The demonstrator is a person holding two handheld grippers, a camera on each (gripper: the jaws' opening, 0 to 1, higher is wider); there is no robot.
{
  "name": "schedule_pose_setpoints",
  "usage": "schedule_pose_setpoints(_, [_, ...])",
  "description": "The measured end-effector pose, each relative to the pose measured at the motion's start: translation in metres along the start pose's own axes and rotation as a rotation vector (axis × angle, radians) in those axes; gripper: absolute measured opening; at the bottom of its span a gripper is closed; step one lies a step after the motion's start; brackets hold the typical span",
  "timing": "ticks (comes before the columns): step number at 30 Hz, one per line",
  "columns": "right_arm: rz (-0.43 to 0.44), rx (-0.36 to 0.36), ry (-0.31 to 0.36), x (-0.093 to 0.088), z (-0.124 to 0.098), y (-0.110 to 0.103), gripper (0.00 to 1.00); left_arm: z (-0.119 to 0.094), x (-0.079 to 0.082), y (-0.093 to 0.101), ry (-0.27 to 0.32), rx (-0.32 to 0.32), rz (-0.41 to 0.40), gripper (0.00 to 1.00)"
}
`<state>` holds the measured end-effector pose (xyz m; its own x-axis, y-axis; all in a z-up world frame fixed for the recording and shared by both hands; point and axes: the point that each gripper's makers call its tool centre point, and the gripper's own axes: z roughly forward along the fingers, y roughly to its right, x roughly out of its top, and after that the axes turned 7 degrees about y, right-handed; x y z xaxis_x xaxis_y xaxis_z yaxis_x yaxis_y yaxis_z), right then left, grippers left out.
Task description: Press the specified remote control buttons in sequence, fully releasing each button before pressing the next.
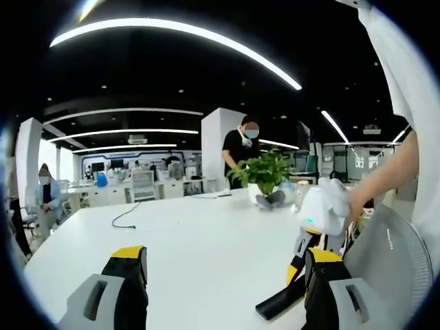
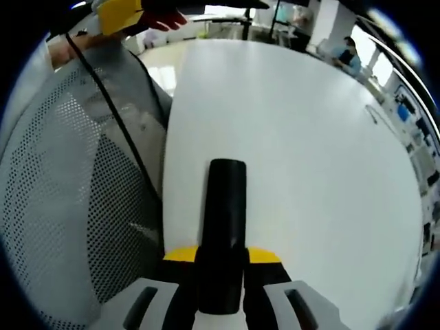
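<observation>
A black remote control [image 2: 225, 206] lies lengthwise between the yellow-tipped jaws of my right gripper [image 2: 223, 256], which is shut on its near end. It is held just over the white table [image 2: 309, 151], pointing away along it. In the left gripper view the same right gripper [image 1: 297, 265] comes in from the right, a hand on its white body, with the remote [image 1: 275, 306] slanting down to the tabletop. My left gripper [image 1: 225, 254] stands open, its jaws wide apart above the table [image 1: 206, 234] with nothing between them.
A grey mesh chair back [image 2: 69, 192] stands against the table's edge, also seen as the chair [image 1: 388, 247]. A potted plant [image 1: 265, 172] and a thin cable [image 1: 124, 218] are at the table's far side. A person [image 1: 240, 148] stands behind the plant.
</observation>
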<state>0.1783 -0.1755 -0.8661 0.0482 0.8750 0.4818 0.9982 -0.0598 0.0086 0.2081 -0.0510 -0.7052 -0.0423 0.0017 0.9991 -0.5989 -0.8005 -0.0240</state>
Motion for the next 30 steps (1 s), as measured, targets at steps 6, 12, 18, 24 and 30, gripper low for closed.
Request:
schedule_pose_setpoints(6, [-0.004,0.008,0.01,0.0,-0.001,0.001,0.21,0.0,0.0,-0.002,0.004,0.006,-0.011,0.98])
schedule_pose_setpoints(12, [0.015,0.021,0.018,0.0,-0.001,0.0,0.21,-0.001,0.001,-0.004,0.013,0.011,-0.043,0.99])
schedule_pose_setpoints(18, [0.018,0.022,0.02,0.0,-0.001,0.003,0.21,-0.002,0.0,-0.004,0.01,0.018,-0.04,0.99])
schedule_pose_setpoints(24, [0.025,0.017,0.021,-0.001,-0.002,0.009,0.21,-0.002,-0.002,-0.003,-0.003,0.014,-0.024,0.99])
schedule_pose_setpoints(30, [0.035,0.011,0.026,-0.002,-0.002,0.014,0.21,-0.002,-0.011,-0.002,-0.057,0.013,0.013,0.99])
